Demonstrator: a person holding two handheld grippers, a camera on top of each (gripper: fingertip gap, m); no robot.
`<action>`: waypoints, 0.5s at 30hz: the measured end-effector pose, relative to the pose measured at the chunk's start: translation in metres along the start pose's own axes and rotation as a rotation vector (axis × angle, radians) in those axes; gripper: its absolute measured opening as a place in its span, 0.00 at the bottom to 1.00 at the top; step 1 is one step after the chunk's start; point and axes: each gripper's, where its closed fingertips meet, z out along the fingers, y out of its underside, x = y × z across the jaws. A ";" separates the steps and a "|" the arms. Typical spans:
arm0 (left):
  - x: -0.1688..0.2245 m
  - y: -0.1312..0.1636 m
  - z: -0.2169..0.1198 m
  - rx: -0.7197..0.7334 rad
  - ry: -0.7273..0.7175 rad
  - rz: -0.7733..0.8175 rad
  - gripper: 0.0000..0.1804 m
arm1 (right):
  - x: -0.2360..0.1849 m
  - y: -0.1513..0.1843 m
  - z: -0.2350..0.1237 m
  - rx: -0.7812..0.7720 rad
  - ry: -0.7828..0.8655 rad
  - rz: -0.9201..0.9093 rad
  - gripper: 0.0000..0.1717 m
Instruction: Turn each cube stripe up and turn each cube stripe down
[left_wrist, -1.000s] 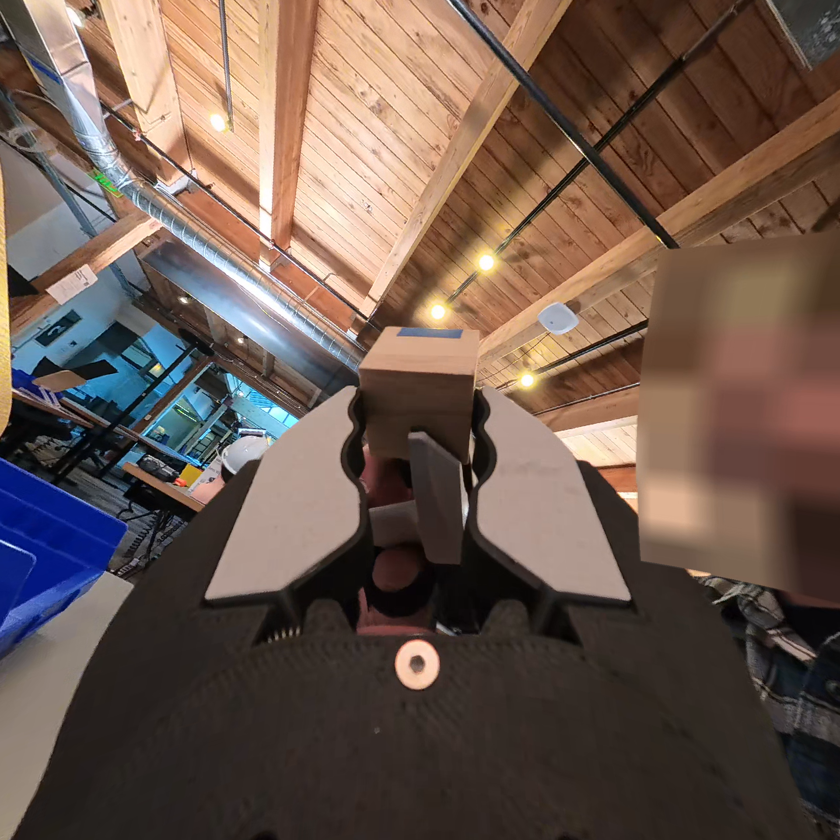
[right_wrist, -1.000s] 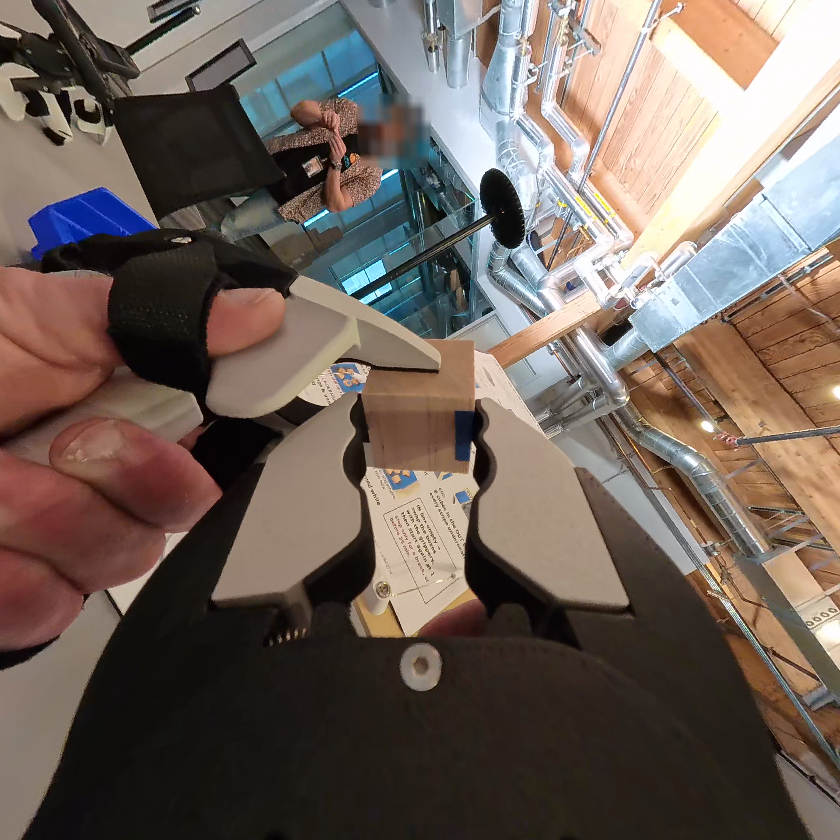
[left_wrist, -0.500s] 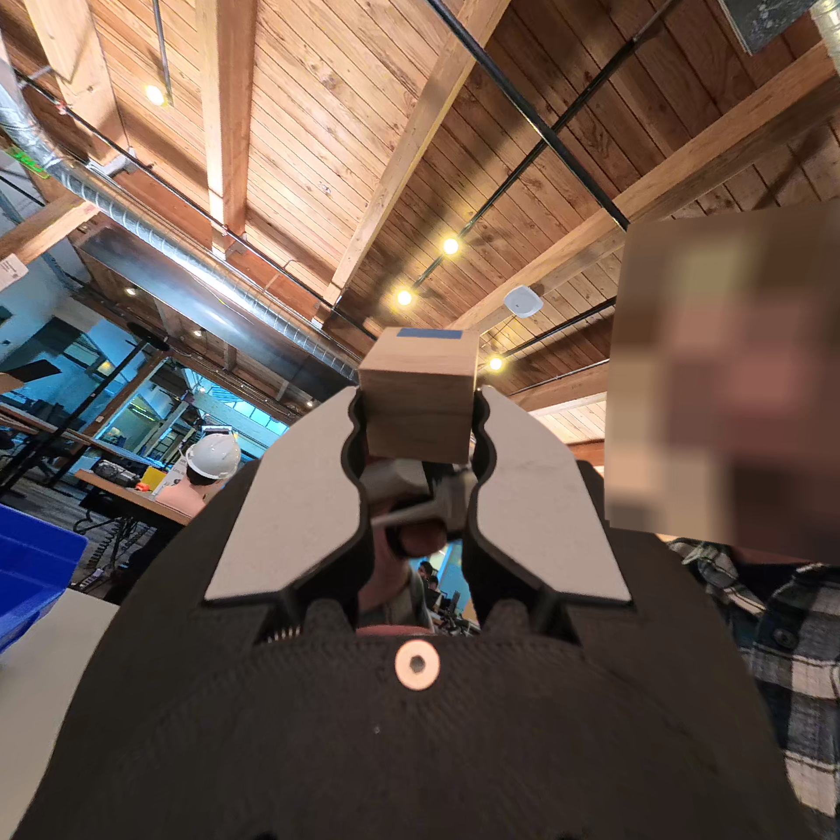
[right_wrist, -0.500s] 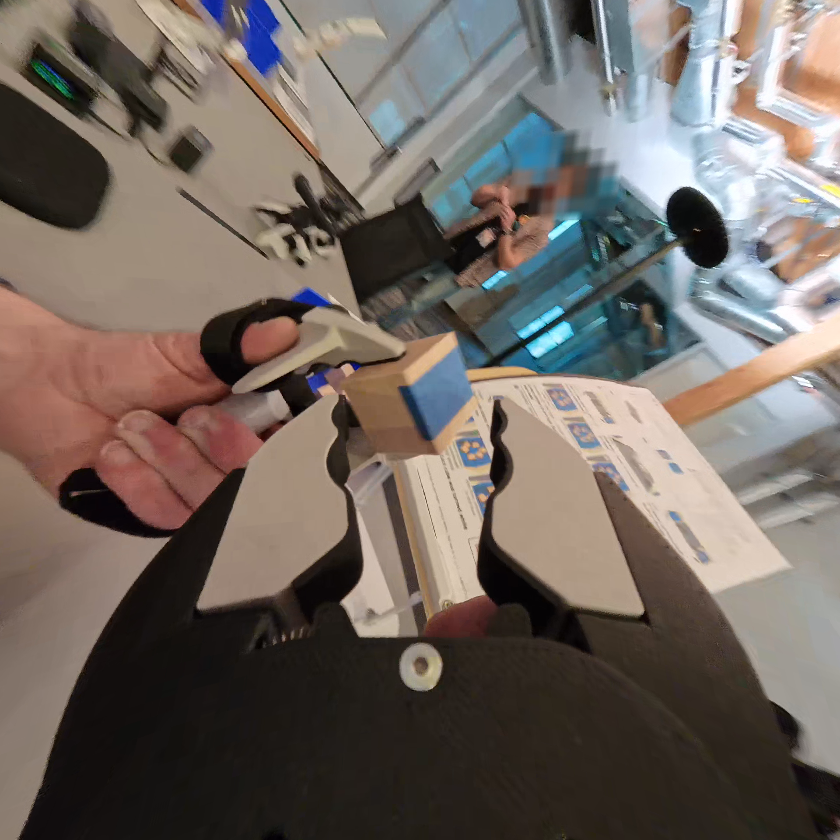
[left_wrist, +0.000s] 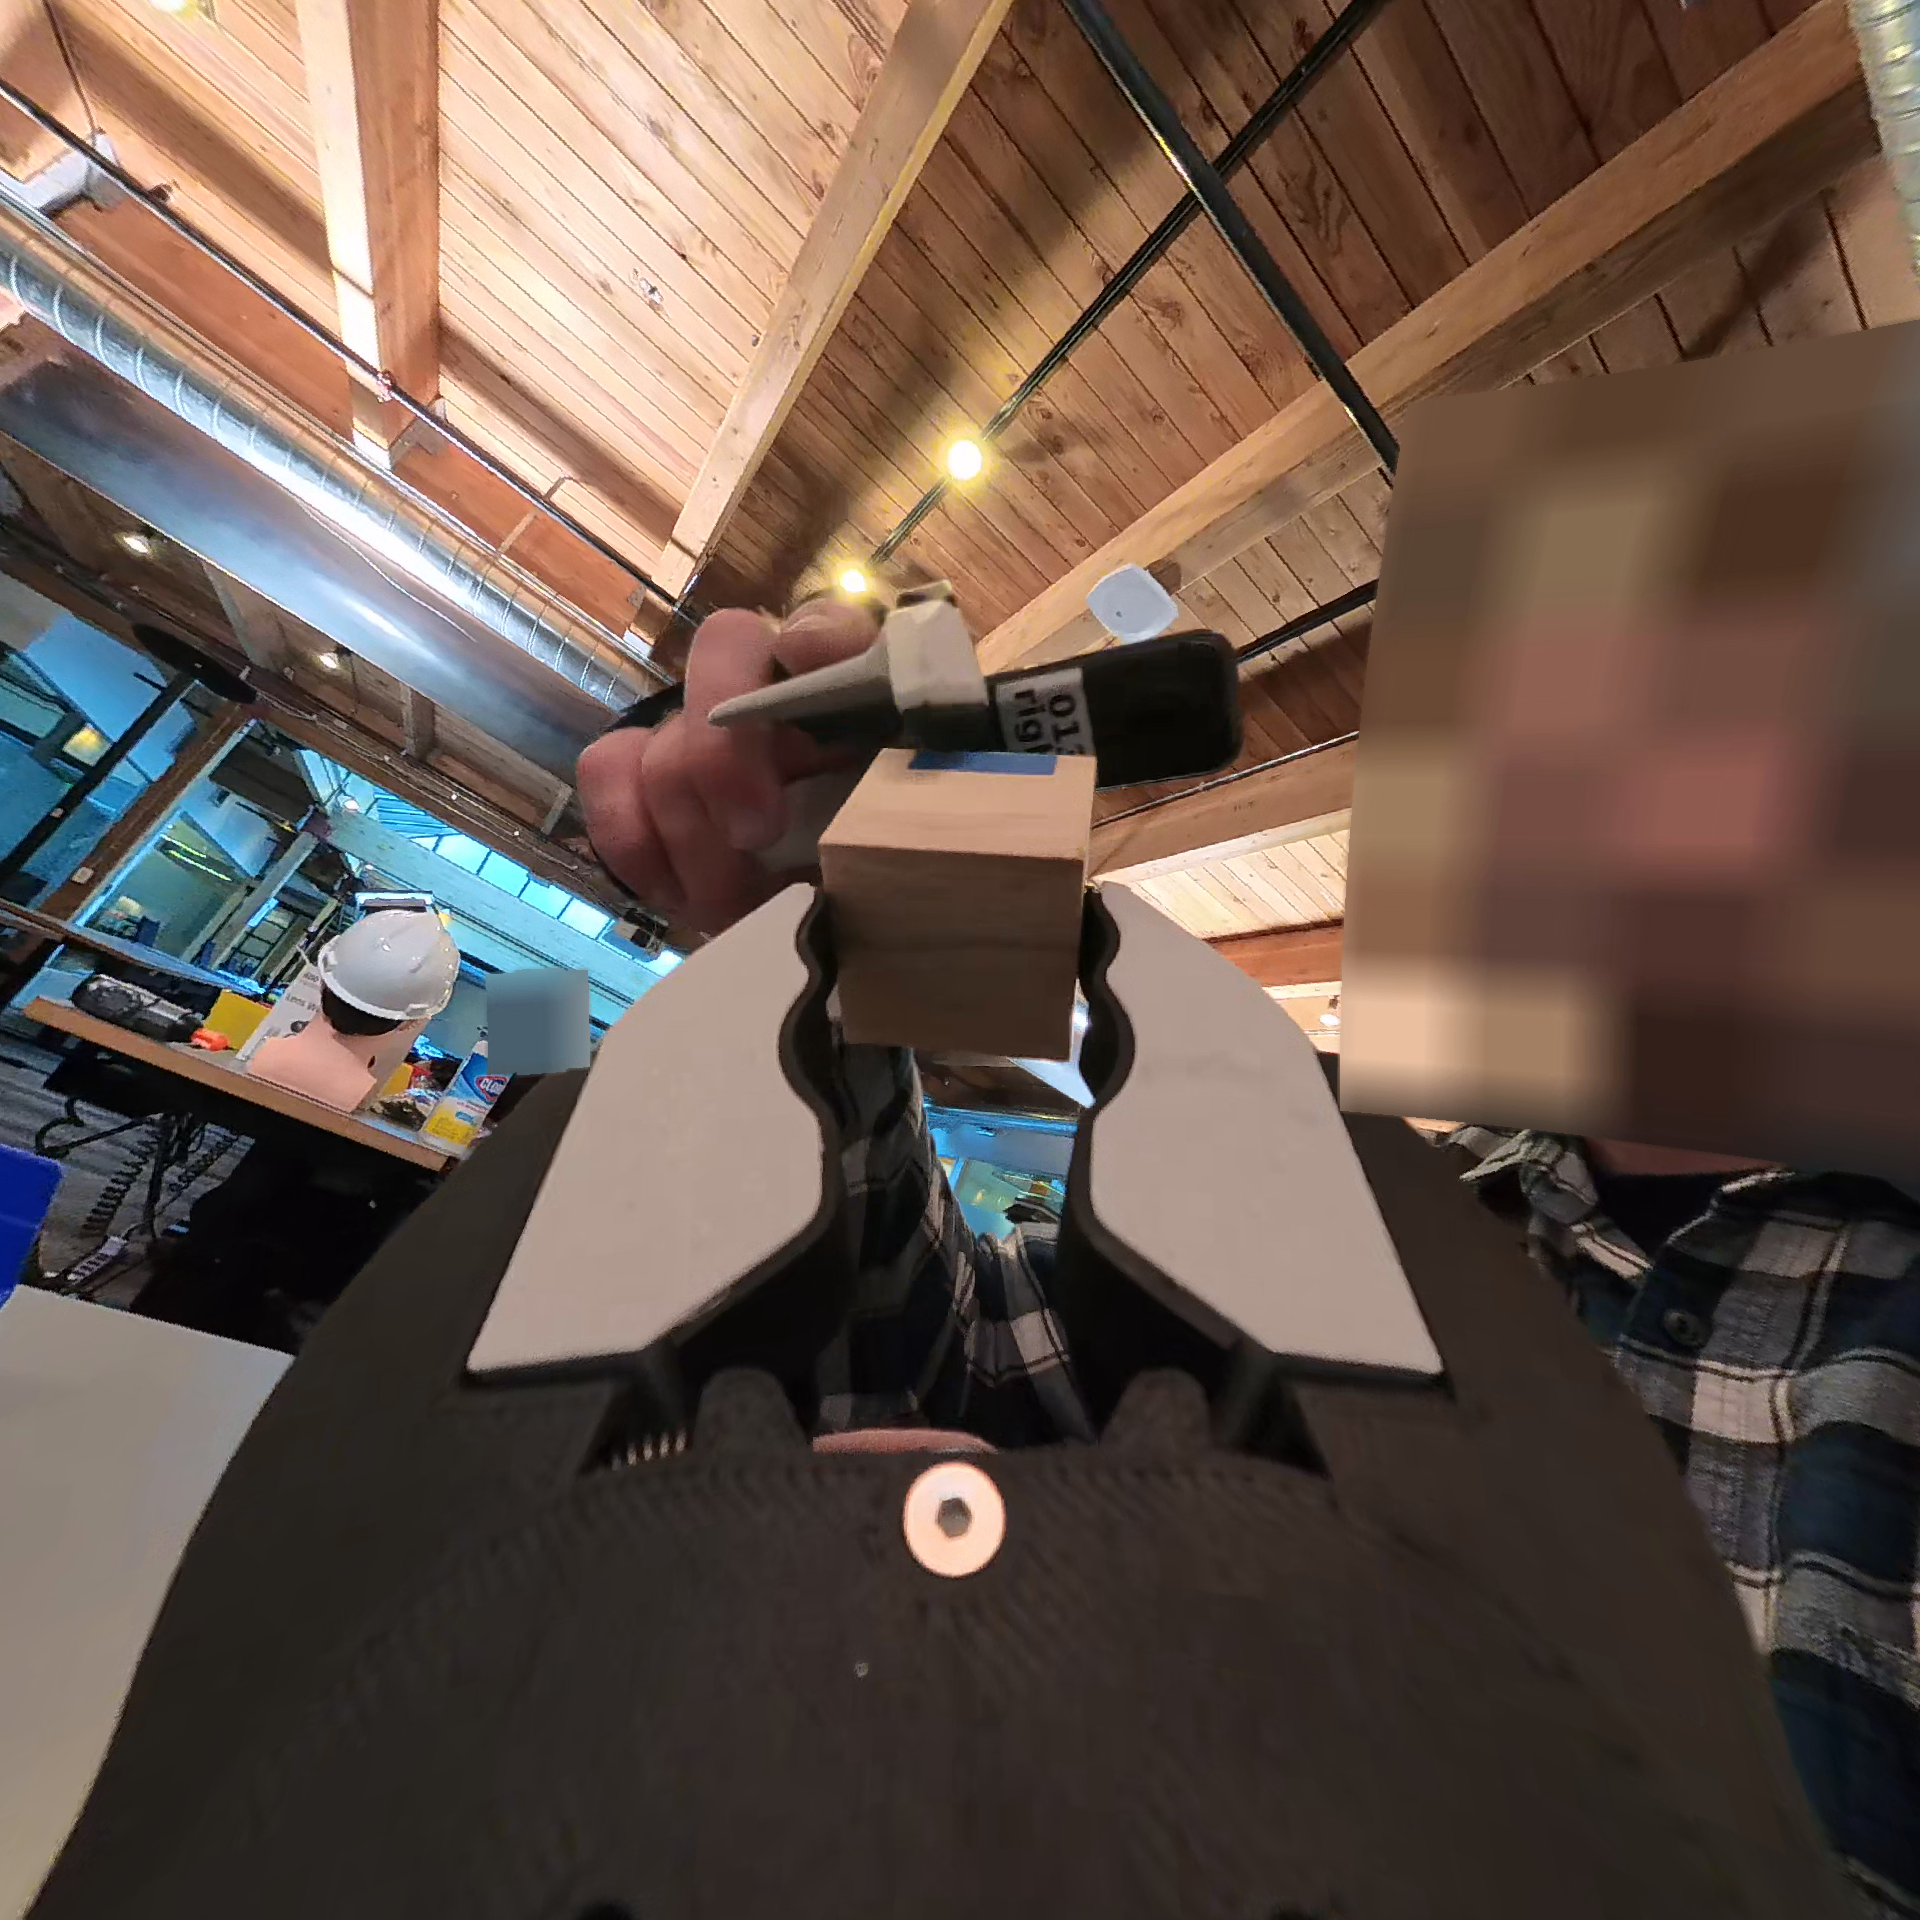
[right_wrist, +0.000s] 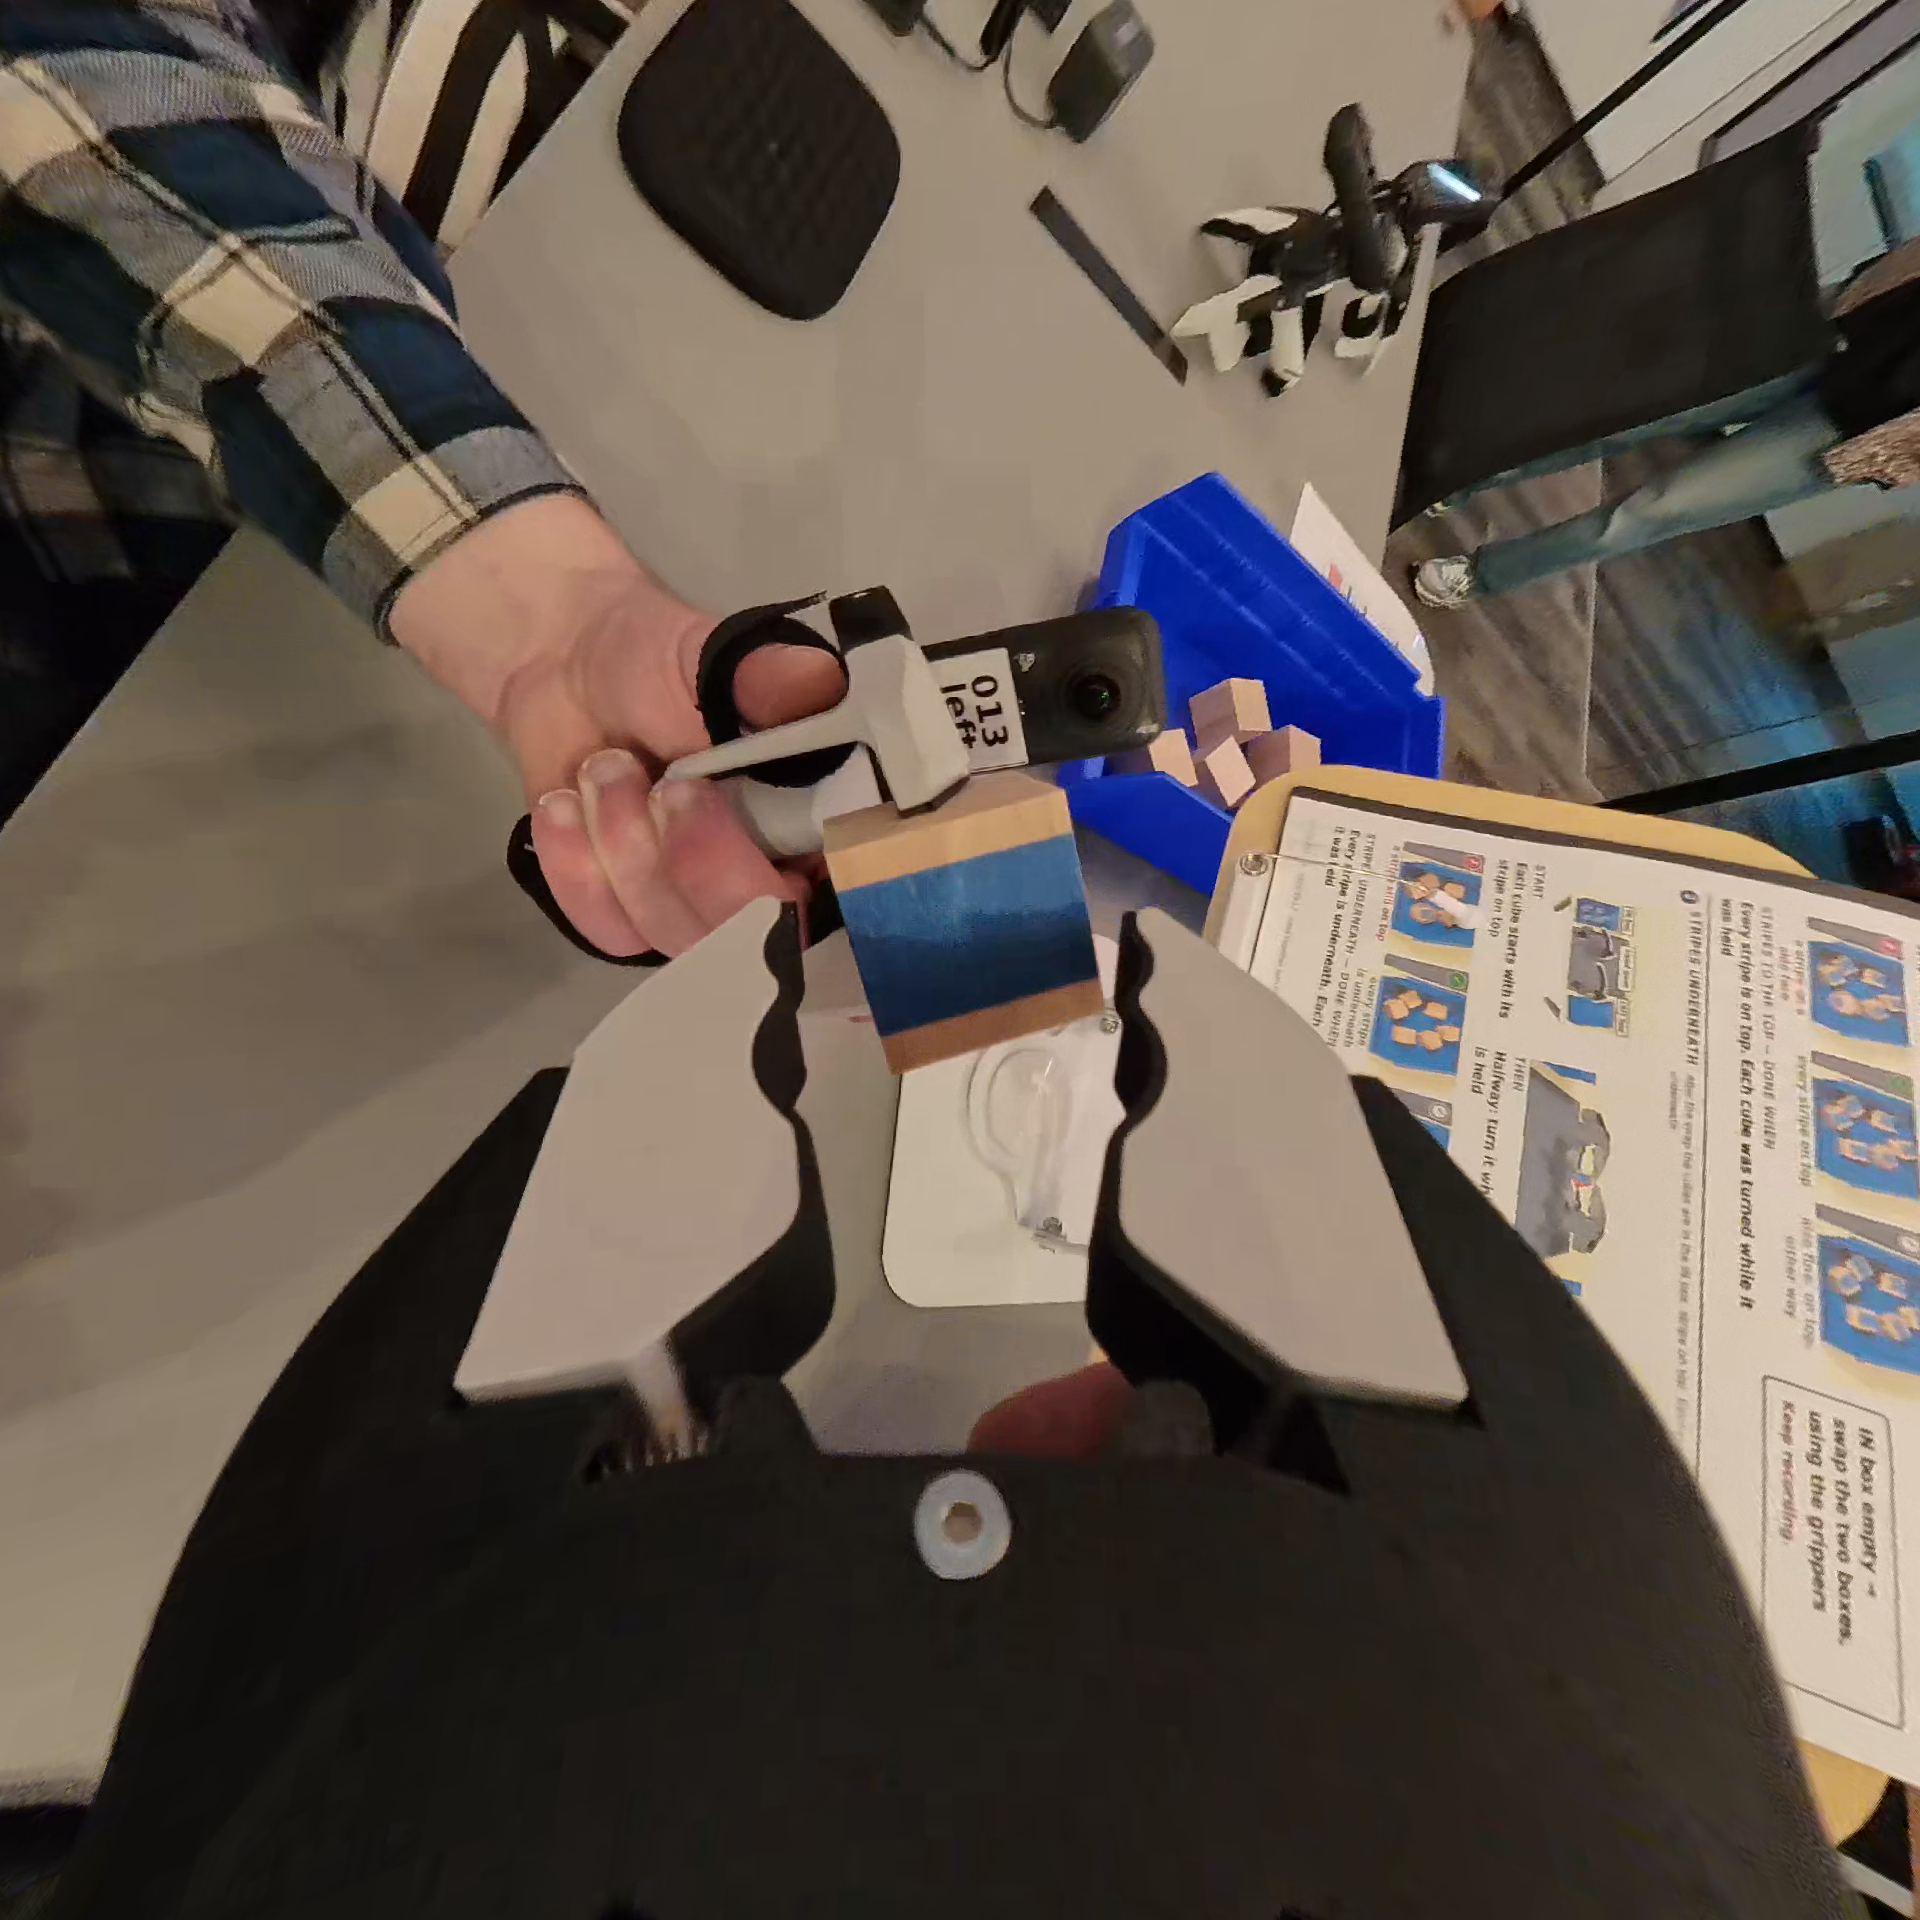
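A wooden cube (left_wrist: 956, 873) with a blue stripe on its far face sits clamped between the pads of my left gripper (left_wrist: 954, 920), which points up toward the ceiling. My right gripper (left_wrist: 935, 691) shows in that view above and behind the cube. In the right wrist view the same cube (right_wrist: 966, 935) shows its blue-striped face toward the camera. It stands between the fingertips of my right gripper (right_wrist: 956, 930), with a gap on each side, so those jaws are open. The left gripper (right_wrist: 914, 727) grips the cube from the far side.
A blue bin (right_wrist: 1278, 623) with several plain wooden cubes (right_wrist: 1226, 748) stands on the grey table (right_wrist: 260, 935). A clipboard with an instruction sheet (right_wrist: 1621, 1091) lies at the right. A black pad (right_wrist: 758, 156) lies farther off. A person's plaid sleeve (right_wrist: 260, 343) reaches in from the upper left.
My right gripper opened and let go of the cube, then swung from looking up to looking down over the table. My left gripper kept its hold on the cube.
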 end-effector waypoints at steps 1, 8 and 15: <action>-0.001 0.001 0.000 -0.006 -0.001 -0.001 0.25 | -0.002 0.000 0.002 -0.013 -0.012 -0.007 0.32; -0.004 0.006 -0.001 -0.007 0.005 -0.018 0.25 | -0.004 0.007 0.004 -0.052 -0.037 -0.009 0.28; 0.000 0.012 0.003 -0.039 0.034 -0.013 0.25 | -0.012 0.011 0.005 -0.090 -0.093 0.004 0.28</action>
